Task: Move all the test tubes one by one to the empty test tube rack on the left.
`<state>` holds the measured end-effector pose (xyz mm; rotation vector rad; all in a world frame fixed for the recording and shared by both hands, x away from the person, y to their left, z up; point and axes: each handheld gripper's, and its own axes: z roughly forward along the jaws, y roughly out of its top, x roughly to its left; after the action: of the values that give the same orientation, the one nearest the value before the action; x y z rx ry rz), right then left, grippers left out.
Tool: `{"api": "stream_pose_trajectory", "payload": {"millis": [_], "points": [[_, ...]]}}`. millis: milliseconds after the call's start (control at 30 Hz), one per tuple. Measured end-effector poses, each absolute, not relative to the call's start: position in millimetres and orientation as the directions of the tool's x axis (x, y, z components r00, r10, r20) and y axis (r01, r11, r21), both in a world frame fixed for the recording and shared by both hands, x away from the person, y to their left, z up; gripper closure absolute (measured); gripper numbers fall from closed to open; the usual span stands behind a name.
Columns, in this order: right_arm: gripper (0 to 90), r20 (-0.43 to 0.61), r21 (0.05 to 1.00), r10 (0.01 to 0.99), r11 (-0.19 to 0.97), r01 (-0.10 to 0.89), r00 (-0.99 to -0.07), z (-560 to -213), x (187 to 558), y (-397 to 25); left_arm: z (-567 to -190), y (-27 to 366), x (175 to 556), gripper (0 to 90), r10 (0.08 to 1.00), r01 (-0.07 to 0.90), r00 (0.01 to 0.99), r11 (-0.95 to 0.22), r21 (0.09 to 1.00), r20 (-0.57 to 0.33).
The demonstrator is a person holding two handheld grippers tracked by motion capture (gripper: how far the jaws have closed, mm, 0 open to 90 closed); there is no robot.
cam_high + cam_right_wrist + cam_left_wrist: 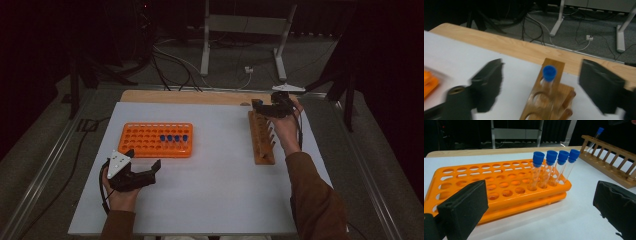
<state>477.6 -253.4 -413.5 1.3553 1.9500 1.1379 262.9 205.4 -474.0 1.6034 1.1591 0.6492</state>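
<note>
In the high view the white tabletop (215,190) fills the middle of the frame; the flat orange plastic tube rack (156,139) lies left of centre, and the long wooden tube rack (261,137) runs up the right of centre; four clear test tubes with blue caps (173,138) stand in a row in the right half of the orange rack.

The left gripper (145,167) sits at the lower left of the high view, just below the orange rack and apart from it, held in the person's left hand (120,196); its jaws stand wide apart with nothing between them. In the left gripper view the orange rack (499,182) lies across the middle of the frame beyond the jaws, the four capped tubes (554,167) leaning at its right end, and the wooden rack (609,162) shows at the upper right.

The right gripper (265,107) is at the upper right of the high view, over the far end of the wooden rack, held in the person's right hand (286,127); its jaws are spread wide and grip nothing. In the right gripper view a single clear tube with a blue cap (549,75) stands in an end hole of the wooden rack (546,100), at the lower centre of the frame, between the two jaws and clear of both; this view is blurred.
</note>
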Motion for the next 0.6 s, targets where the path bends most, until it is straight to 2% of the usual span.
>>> {"api": "stream_pose_trajectory", "payload": {"millis": [167, 333, 467, 600], "points": [[44.9, 0.095, 0.838, 0.941, 0.101, 0.536, -0.325, -428, 495, -256, -475, 207, 262, 0.8, 0.911, 0.367, 0.392, -0.023, 0.93, -0.132], [63.6, 0.064, 0.819, 0.941, 0.14, 0.556, -0.331, -440, 502, -249, -476, 208, 262, 0.8, 0.911, 0.37, 0.39, -0.02, 0.929, -0.135], [69.0, 0.022, 0.798, 0.948, 0.174, 0.577, -0.316, -446, 505, -246, -476, 207, 262, 0.8, 0.909, 0.37, 0.394, -0.023, 0.929, -0.134], [74.4, 0.028, 0.794, 0.949, 0.169, 0.583, -0.313, -450, 506, -245, -475, 207, 261, 0.8, 0.91, 0.368, 0.391, -0.021, 0.93, -0.135]]}}
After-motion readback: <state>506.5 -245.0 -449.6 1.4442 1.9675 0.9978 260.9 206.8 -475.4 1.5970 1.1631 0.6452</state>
